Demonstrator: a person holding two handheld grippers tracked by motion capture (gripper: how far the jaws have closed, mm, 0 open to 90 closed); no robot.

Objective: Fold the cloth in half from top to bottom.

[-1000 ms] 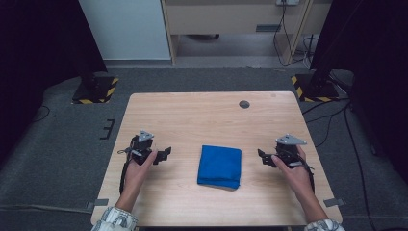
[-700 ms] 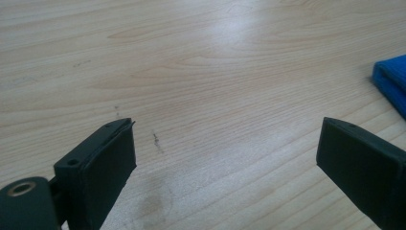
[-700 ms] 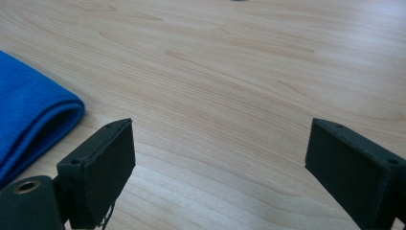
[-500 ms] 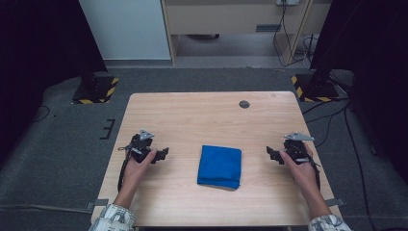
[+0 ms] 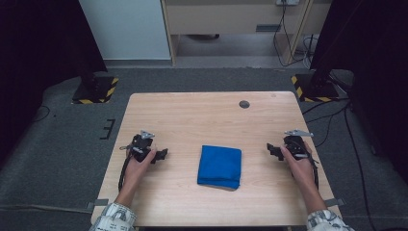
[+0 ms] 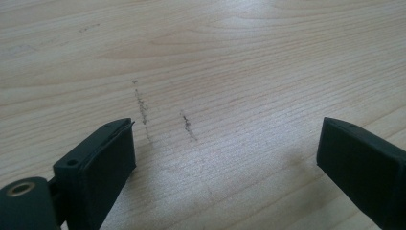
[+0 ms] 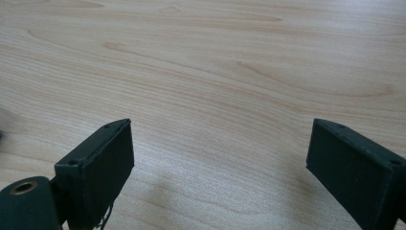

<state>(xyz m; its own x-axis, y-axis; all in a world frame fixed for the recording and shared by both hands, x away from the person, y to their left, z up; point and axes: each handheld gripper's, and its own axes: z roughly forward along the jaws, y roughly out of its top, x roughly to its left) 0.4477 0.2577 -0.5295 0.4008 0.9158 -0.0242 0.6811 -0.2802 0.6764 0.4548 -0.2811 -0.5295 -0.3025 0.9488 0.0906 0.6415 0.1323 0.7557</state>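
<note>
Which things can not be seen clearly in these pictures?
- Cloth, high view: its folds hide the layers, so their number is unclear.
- Dark round spot on the table, high view: too small to identify.
- Left gripper and right gripper, high view: too small to judge how the jaws stand.

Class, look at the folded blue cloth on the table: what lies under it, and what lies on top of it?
The folded blue cloth lies flat on the wooden table, with nothing on top. Whatever sits between its layers or beneath it is covered and cannot be seen.
</note>
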